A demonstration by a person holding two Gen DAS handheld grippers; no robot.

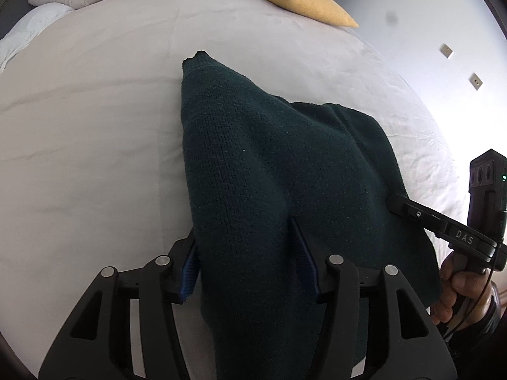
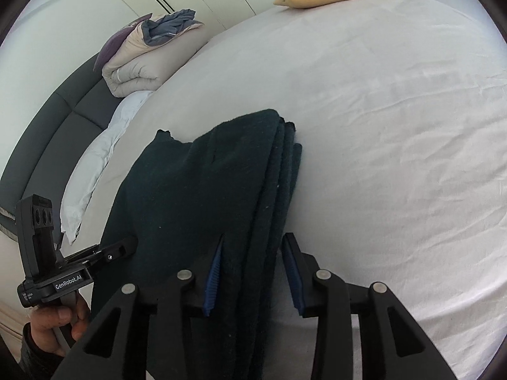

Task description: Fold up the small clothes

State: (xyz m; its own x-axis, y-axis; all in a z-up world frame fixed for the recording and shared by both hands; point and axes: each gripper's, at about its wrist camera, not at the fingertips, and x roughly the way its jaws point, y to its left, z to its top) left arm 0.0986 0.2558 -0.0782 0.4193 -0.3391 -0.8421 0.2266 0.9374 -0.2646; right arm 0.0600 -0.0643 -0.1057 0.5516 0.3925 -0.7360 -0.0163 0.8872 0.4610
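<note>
Where the white bed [image 1: 95, 95] spreads out, one dark green knitted garment [image 1: 269, 174] lies folded in layers, directly ahead of both grippers. Left gripper [image 1: 244, 253]: jaws partly open, a raised fold of the garment between them; pads beside the cloth, whether they press on it cannot be told. Right gripper [image 2: 253, 266]: jaws partly open, straddling the stacked edges of the garment; the right pad stands clear of the cloth. Each gripper held by a hand [image 2: 60, 319]. Beyond the garment, at the far edge of the bed: yellow pillow [image 1: 304, 3]. To the far left: folded beige duvet [image 2: 136, 69].
</note>
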